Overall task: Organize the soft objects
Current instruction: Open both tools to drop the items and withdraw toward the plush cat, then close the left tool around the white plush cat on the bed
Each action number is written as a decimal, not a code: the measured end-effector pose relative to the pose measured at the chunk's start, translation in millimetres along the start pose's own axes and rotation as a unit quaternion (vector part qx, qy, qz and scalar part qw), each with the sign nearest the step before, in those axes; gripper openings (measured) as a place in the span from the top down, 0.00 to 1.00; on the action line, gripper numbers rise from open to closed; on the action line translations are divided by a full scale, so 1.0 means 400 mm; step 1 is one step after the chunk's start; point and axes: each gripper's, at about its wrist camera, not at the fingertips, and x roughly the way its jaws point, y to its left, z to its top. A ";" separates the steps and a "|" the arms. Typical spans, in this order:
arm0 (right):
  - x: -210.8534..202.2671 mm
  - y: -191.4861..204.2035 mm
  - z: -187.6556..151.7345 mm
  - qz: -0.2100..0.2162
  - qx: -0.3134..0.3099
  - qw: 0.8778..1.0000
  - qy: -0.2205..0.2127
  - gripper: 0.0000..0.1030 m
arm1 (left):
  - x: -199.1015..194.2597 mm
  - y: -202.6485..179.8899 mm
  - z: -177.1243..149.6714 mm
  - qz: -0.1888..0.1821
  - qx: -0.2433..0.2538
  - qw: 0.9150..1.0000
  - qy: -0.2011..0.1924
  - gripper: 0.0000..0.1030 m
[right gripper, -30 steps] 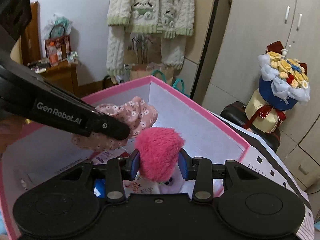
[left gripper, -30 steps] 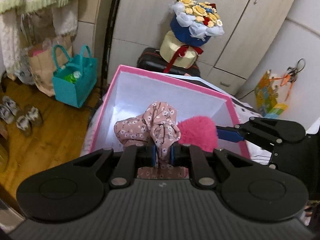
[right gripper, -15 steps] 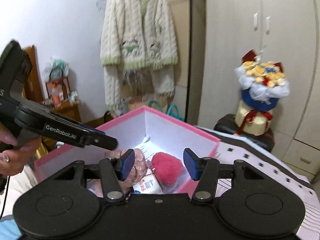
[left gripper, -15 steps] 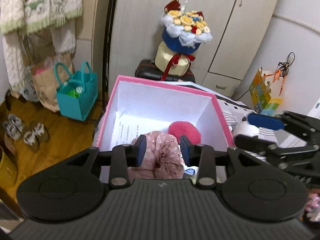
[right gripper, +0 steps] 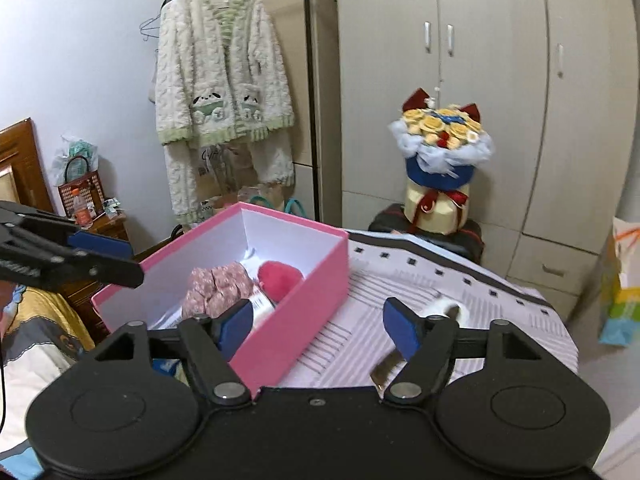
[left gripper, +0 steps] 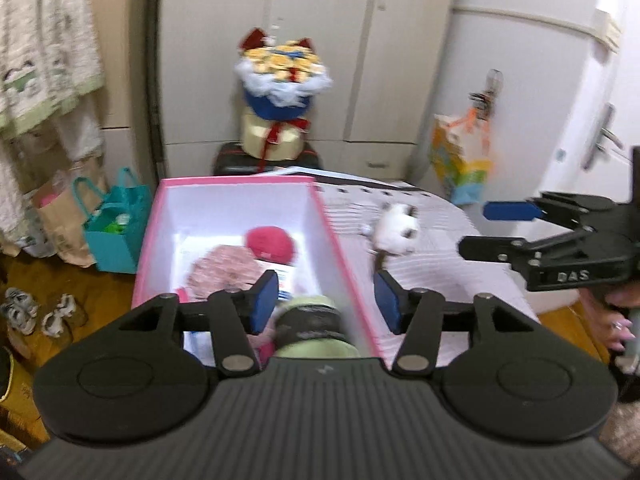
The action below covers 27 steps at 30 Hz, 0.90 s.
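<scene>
A pink box (left gripper: 340, 256) with white walls stands on the striped bed cover. Inside lie a floral pink cloth (left gripper: 224, 268), a fluffy pink ball (left gripper: 269, 242) and, at the near end, a green soft thing with a dark band (left gripper: 316, 320). My left gripper (left gripper: 326, 302) hovers over the box's near right edge, jaws opening, gripping nothing. My right gripper (right gripper: 318, 330) hangs back over the box's corner (right gripper: 316, 276), jaws opening and empty; cloth (right gripper: 216, 288) and ball (right gripper: 280, 276) lie beyond it. A white plush toy (left gripper: 394, 228) lies on the cover right of the box.
A flower bouquet (right gripper: 440, 148) stands on a dark case by the wardrobe. A teal bag (left gripper: 116, 232), a paper bag and shoes (left gripper: 24, 308) are on the wooden floor left of the box. A knitted cardigan (right gripper: 224, 92) hangs behind. A colourful bag (left gripper: 460, 168) hangs at the right.
The left gripper let go of the floral cloth and the right one of the pink ball; both now lie in the box. Both grippers opened, drew back and rose.
</scene>
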 end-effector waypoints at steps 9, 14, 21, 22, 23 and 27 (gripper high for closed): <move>-0.103 -0.075 -0.075 -0.004 -0.009 0.999 -0.030 0.13 | 0.029 -0.167 0.023 -0.050 0.047 0.998 0.005 0.31; -0.104 -0.137 -0.090 -0.010 -0.021 0.999 -0.036 0.11 | 0.084 -0.238 0.048 -0.080 0.066 0.995 -0.001 0.27; -0.038 -0.224 -0.102 0.010 -0.043 0.998 -0.041 0.06 | 0.204 -0.287 0.081 -0.104 0.028 0.994 -0.027 0.23; -0.021 -0.236 -0.107 0.012 -0.040 0.998 -0.043 0.06 | 0.213 -0.288 0.080 -0.111 0.011 0.993 -0.034 0.23; -0.006 -0.245 -0.112 0.011 -0.036 0.998 -0.044 0.06 | 0.221 -0.289 0.080 -0.116 -0.001 0.992 -0.043 0.23; 0.057 -0.278 -0.135 0.011 -0.037 0.998 -0.043 0.06 | 0.264 -0.303 0.078 -0.116 -0.015 0.992 -0.053 0.18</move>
